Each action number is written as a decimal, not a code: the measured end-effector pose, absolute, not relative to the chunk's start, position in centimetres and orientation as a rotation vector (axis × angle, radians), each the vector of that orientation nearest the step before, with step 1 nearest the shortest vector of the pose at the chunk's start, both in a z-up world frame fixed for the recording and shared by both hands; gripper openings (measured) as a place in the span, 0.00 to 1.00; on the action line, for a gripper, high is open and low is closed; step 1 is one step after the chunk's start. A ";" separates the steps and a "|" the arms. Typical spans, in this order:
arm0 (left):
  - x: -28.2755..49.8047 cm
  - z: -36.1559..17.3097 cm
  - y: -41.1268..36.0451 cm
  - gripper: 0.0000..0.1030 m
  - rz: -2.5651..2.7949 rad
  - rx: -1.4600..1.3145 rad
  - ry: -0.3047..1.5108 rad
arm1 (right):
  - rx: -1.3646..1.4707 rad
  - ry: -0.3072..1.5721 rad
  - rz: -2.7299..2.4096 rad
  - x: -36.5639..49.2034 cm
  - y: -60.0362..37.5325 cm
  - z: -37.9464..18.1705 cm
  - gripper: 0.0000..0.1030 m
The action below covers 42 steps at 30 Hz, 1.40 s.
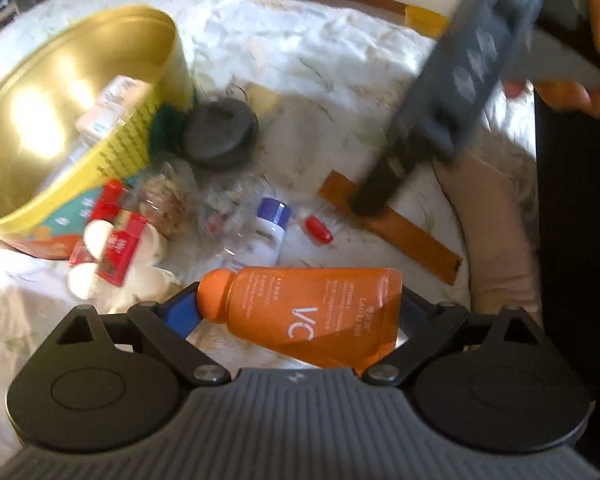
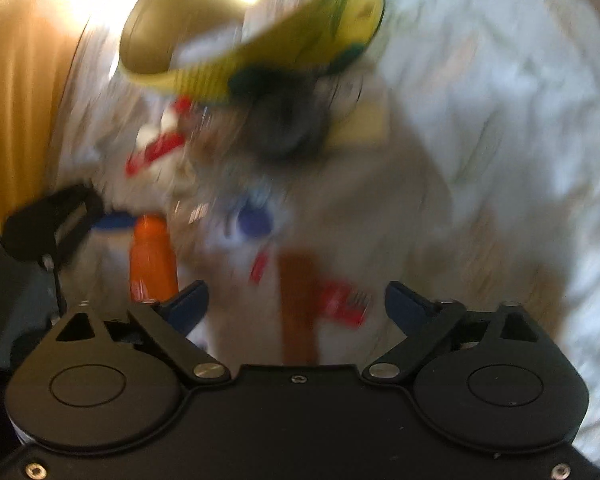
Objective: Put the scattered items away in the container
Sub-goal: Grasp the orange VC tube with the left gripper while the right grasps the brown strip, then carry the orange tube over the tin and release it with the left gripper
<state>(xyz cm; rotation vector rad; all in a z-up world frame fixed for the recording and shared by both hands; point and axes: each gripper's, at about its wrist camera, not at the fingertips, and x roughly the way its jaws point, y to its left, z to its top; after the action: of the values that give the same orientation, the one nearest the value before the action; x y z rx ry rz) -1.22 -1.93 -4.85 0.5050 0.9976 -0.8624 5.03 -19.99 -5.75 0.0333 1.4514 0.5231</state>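
Observation:
My left gripper is shut on an orange tube marked VC, held crosswise between its blue pads, cap to the left. The round yellow tin with a gold inside stands at the upper left and holds a white box. My right gripper is open and empty above a brown strip and a red packet; this view is blurred. The right gripper also shows in the left wrist view, its tip over the brown strip. The tin shows in the right wrist view.
On the white cloth lie a black round lid, a white bottle with a blue cap, a small red capsule, red packets, white pads and clear wrappers. A person's leg is at right.

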 end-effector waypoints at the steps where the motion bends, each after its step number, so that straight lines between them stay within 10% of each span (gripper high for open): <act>1: -1.2 -4.5 -1.7 0.92 -0.848 0.503 0.989 | 0.032 1.469 0.533 4.7 -19.9 -5.9 0.82; 12: 2.1 -1.0 3.5 0.92 -0.569 0.297 0.910 | -0.071 1.545 0.549 2.9 -17.5 -7.9 0.60; 17: 3.2 0.4 5.2 0.92 -0.490 0.189 0.866 | -0.123 1.533 0.526 2.1 -16.6 -9.2 0.21; 42: 5.9 3.5 5.5 0.92 -0.335 0.069 0.767 | 0.188 1.264 0.487 6.7 -22.0 -4.2 0.20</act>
<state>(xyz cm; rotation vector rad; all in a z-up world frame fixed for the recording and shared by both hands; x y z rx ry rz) 5.87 5.45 3.49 0.0693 0.7673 -0.3355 6.70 -22.01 -4.22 0.1878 1.2643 0.4873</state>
